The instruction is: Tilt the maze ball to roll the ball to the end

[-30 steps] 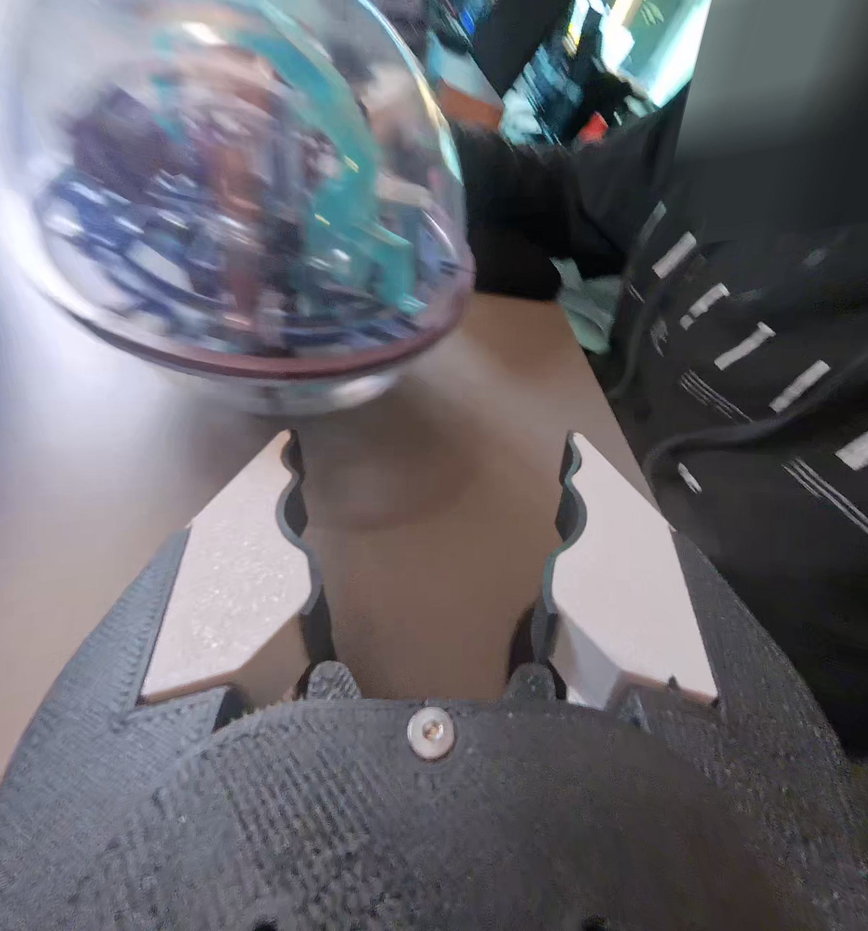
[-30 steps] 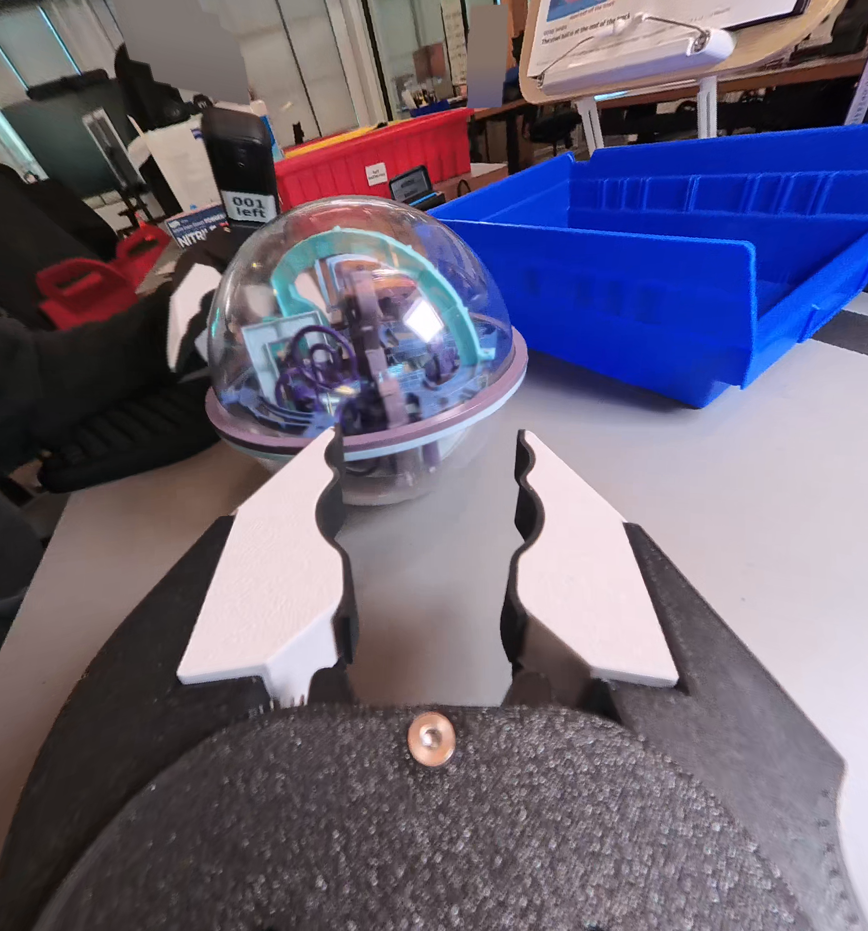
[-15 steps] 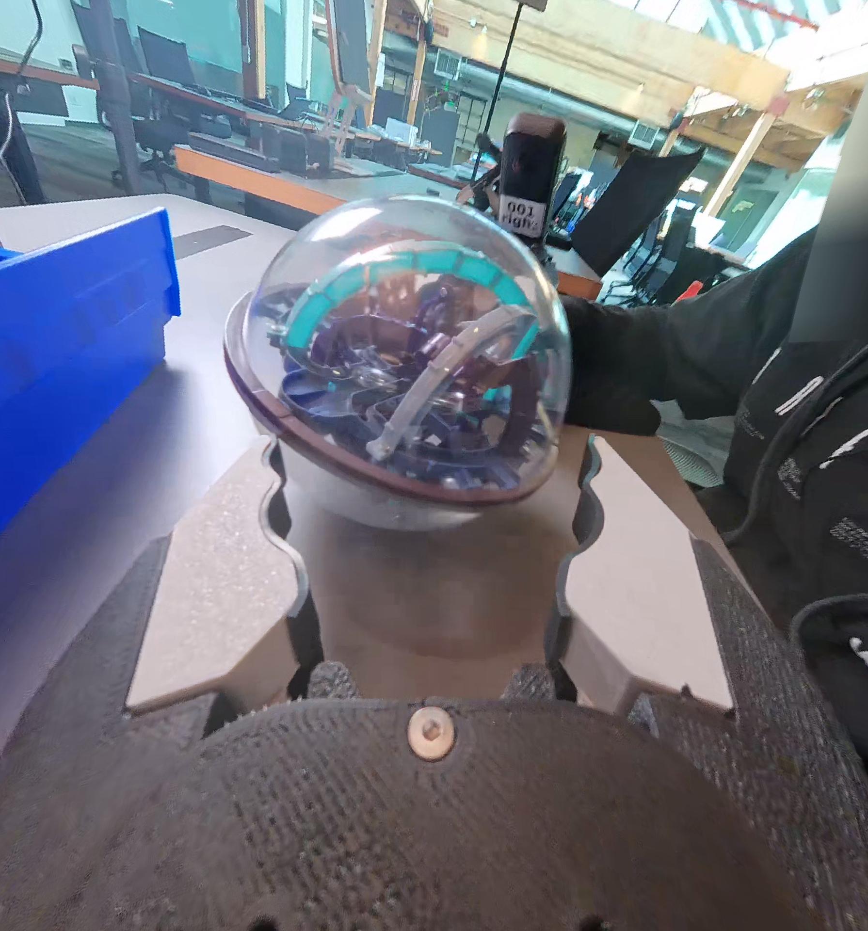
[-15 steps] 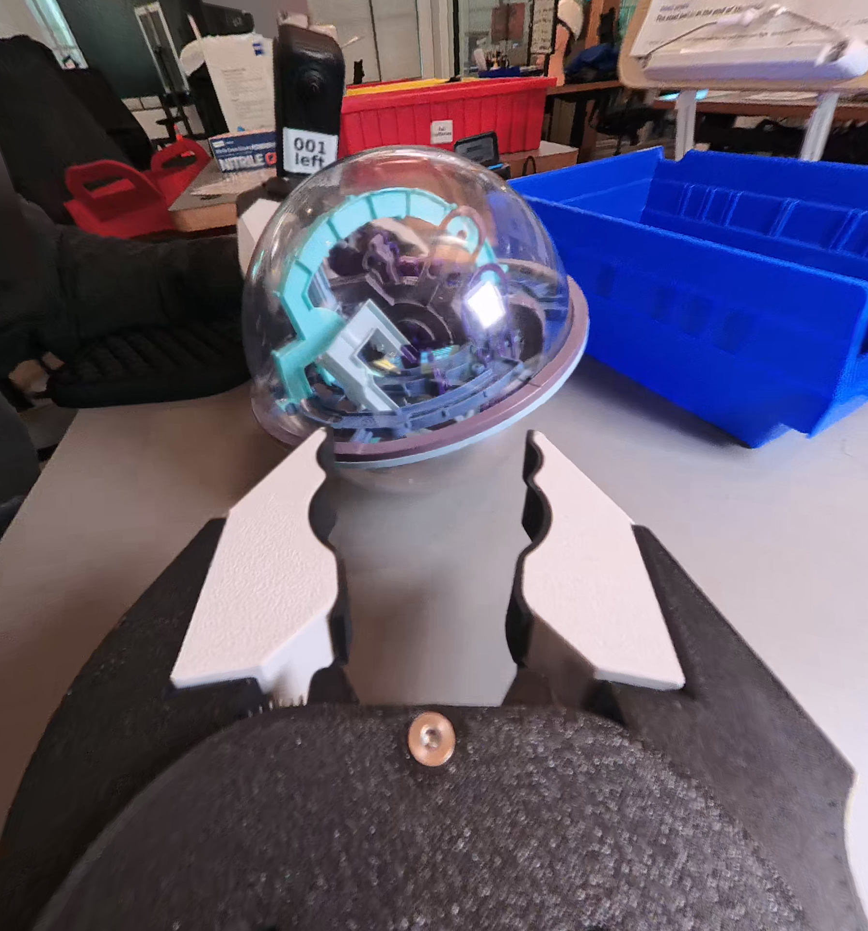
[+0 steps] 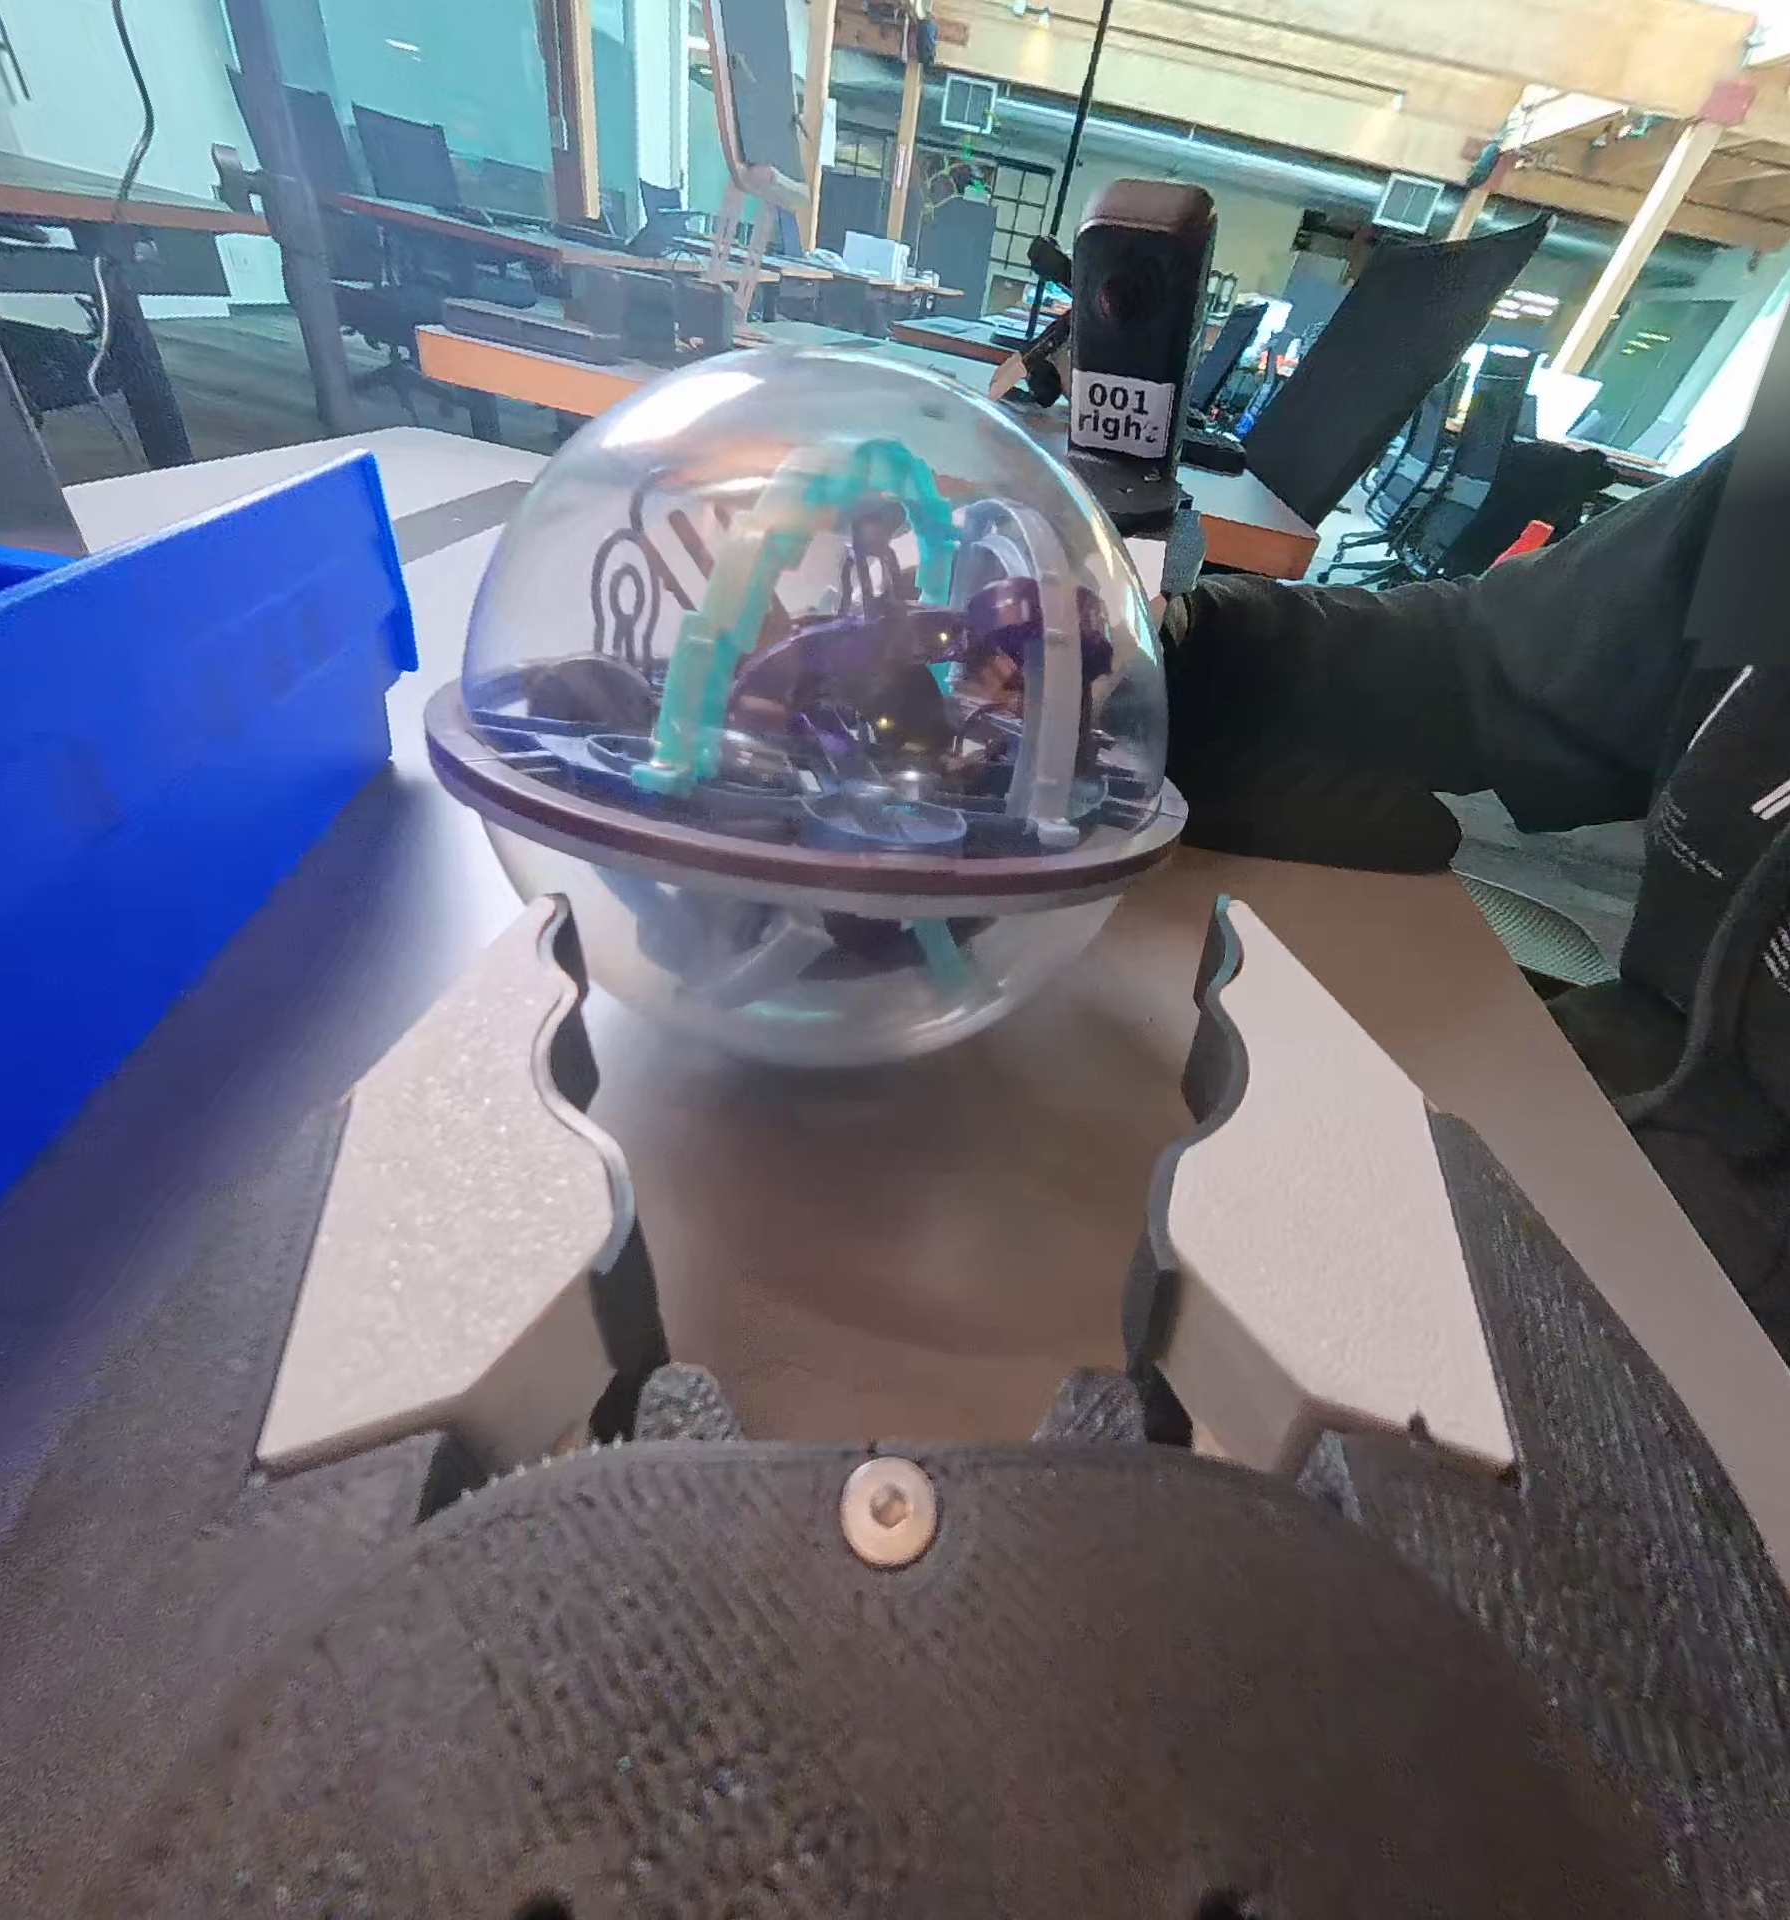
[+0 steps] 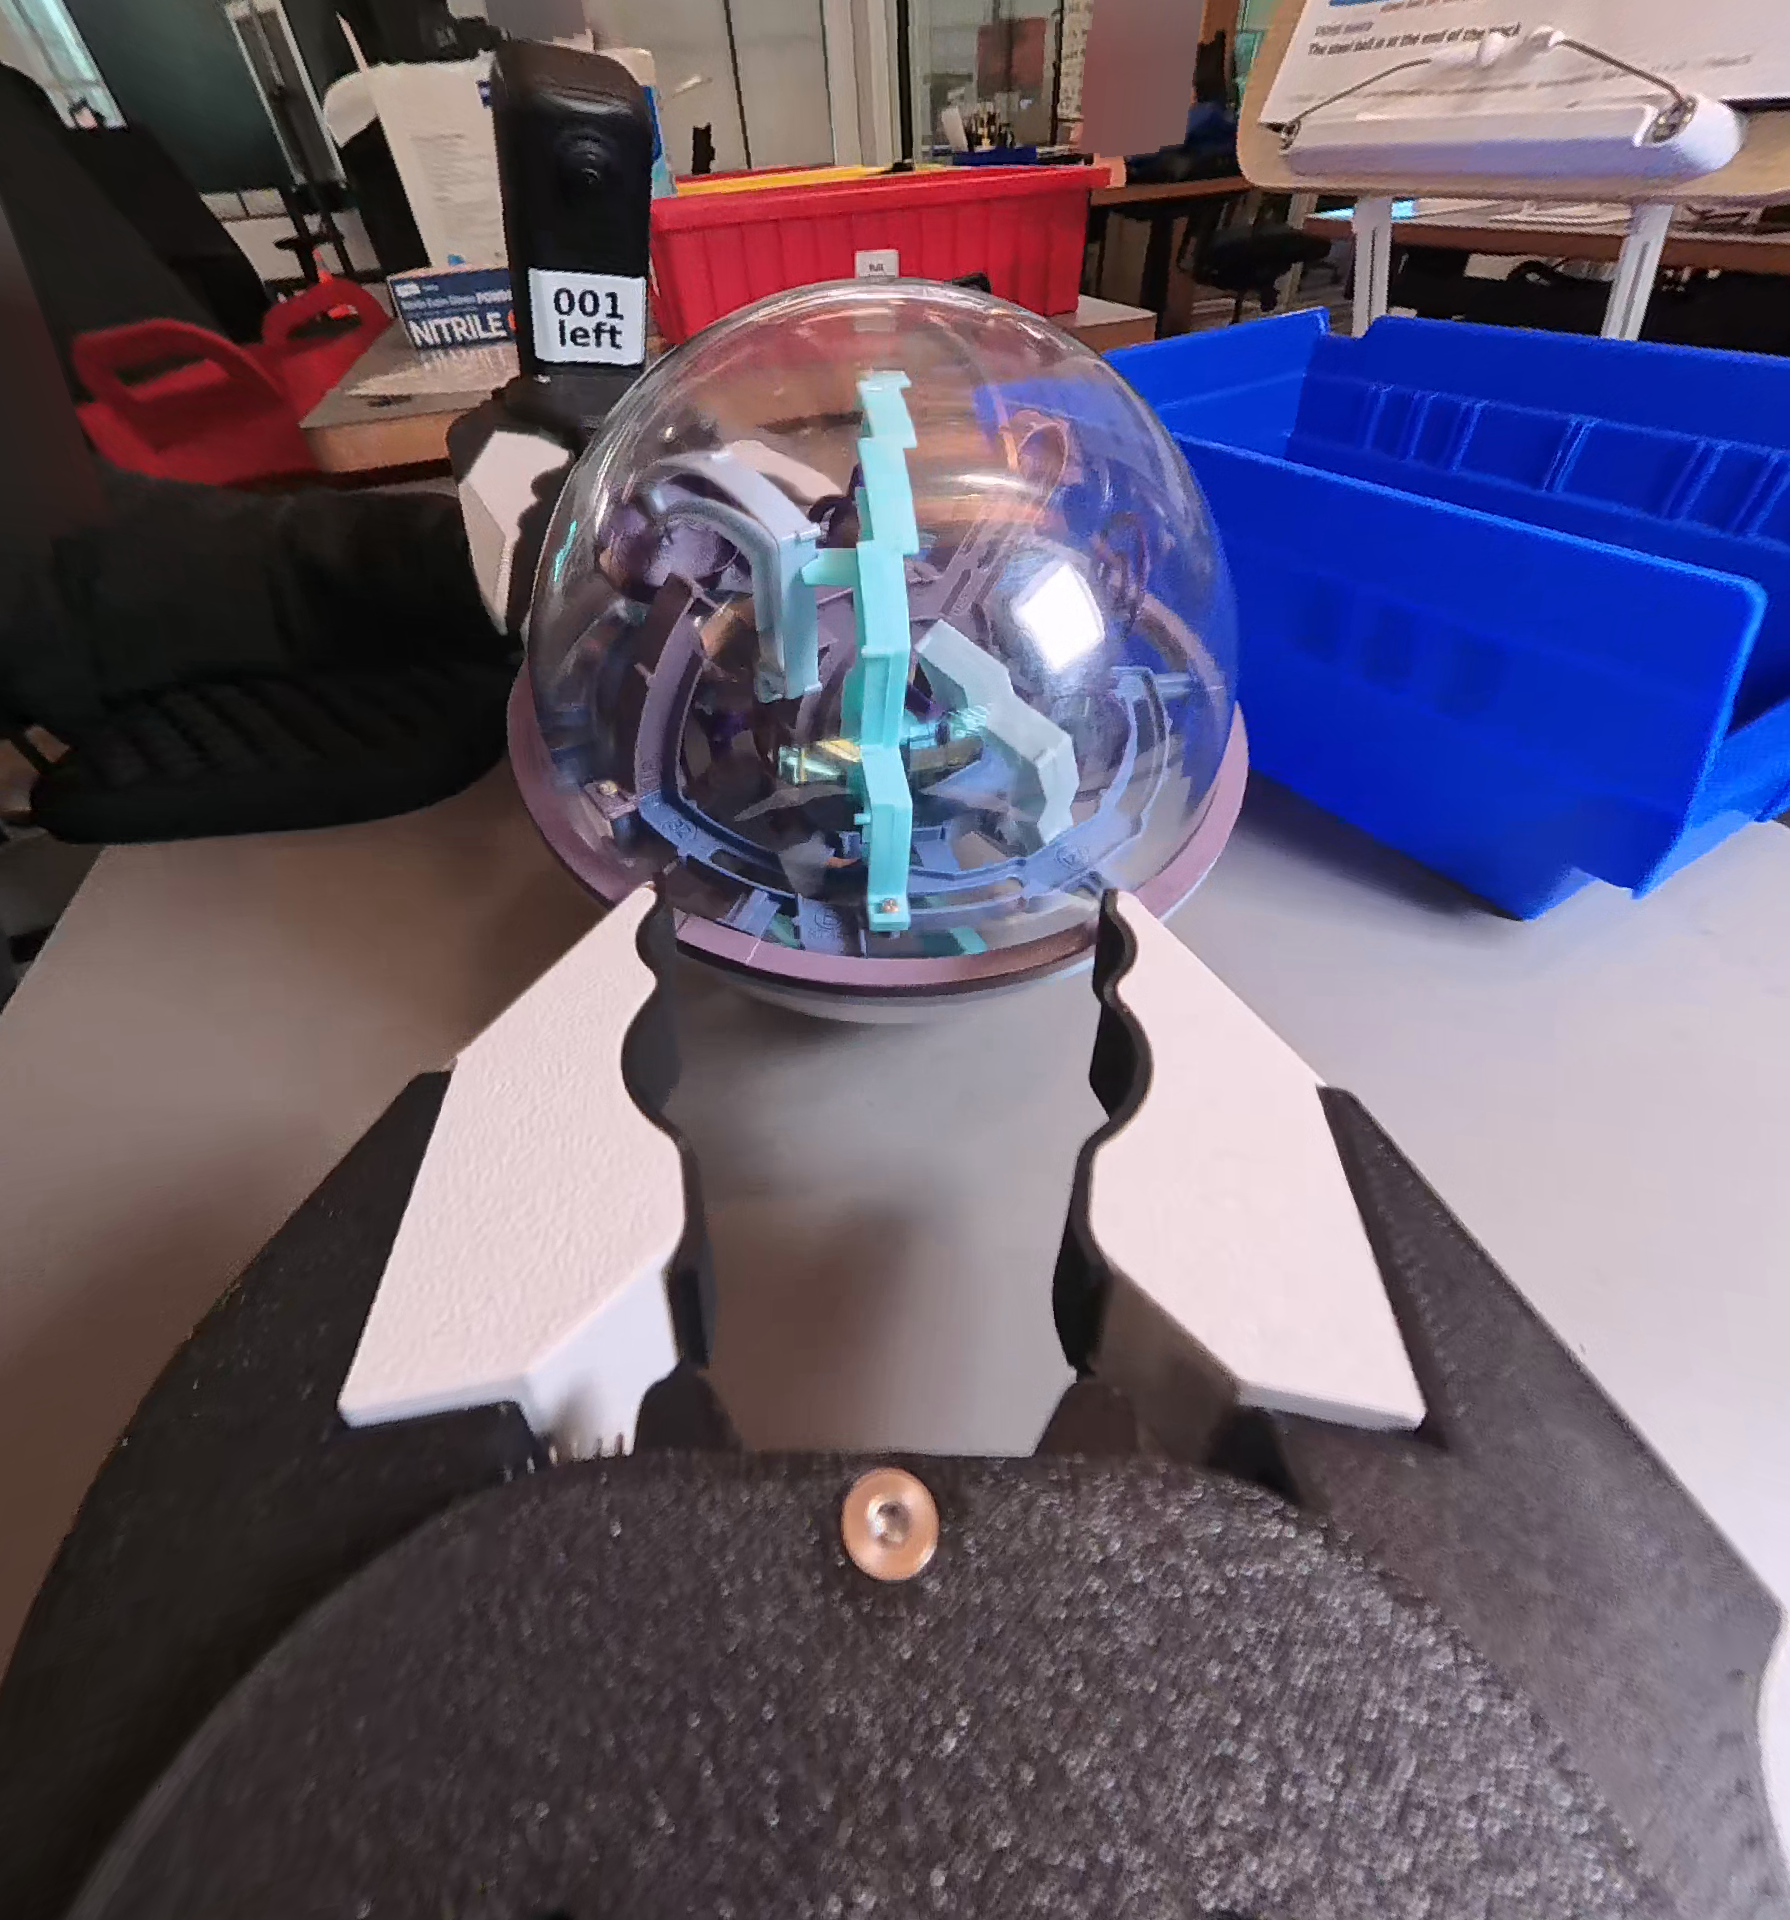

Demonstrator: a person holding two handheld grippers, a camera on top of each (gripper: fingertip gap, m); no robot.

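Observation:
The maze ball point(image 5: 797, 665) is a clear sphere with a purple rim and teal, grey and purple tracks inside. It sits on the grey table point(image 5: 870, 1247) between my two grippers, which face each other across it. My left gripper point(image 5: 891, 925) is open wide. Its fingertips point(image 5: 558, 925) flank the lower half of the ball, and the right-hand tip stands clear of it. In the right wrist view the ball point(image 6: 875, 665) leans toward my right gripper point(image 6: 880, 914). That gripper is open, with its fingertips point(image 6: 652, 914) at the near rim, not clamped on it.
A blue bin point(image 6: 1493, 582) stands right beside the ball; it also shows in the left wrist view point(image 5: 143, 779). A gloved hand and dark sleeve point(image 5: 1390, 717) lie behind the ball. A red crate point(image 6: 870, 239) and a lamp stand farther back.
My left gripper swung round and now has the ball centred between its fingers. My right gripper closed in on the ball. Both jaws opened wider. The ball turned and its rim tilted.

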